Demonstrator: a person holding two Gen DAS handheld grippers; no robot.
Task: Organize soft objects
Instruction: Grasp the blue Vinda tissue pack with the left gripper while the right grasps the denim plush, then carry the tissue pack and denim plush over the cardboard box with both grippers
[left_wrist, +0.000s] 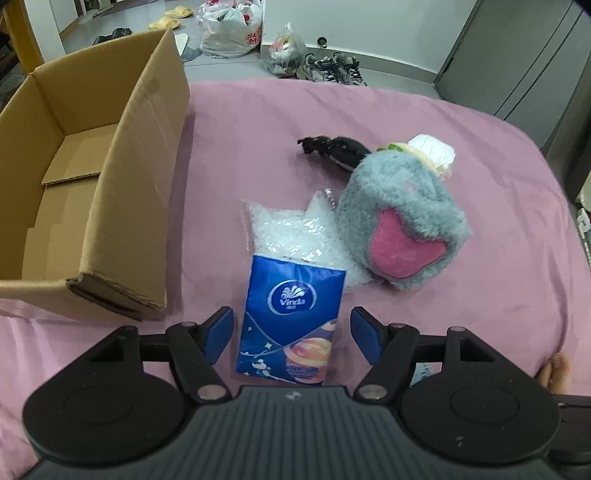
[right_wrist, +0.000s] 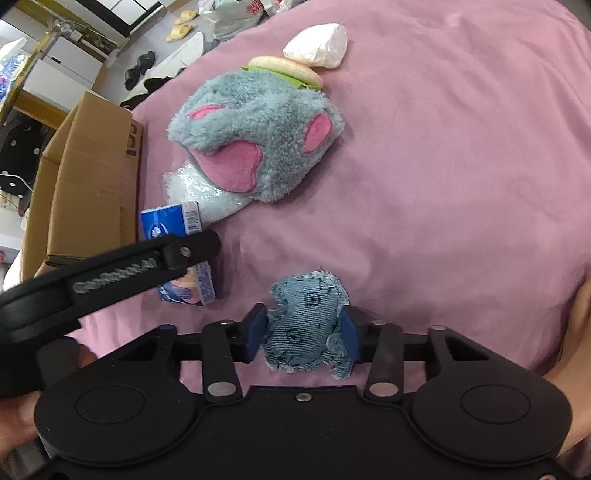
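Left wrist view: open left gripper (left_wrist: 291, 334) straddles the blue rectangular tissue packet (left_wrist: 290, 317), its long axis toward 12 o'clock, while the right gripper (right_wrist: 303, 334) clamps a frayed denim fabric toy (right_wrist: 306, 321).

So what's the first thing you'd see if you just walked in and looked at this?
Probably the big fluffy grey plush toy with pink patches, lying mid-bed on the pink sheet. Next, the blue tissue pack sitting between the open left gripper fingers, with the empty cardboard box to its left. The right gripper is pinching a little denim toy.
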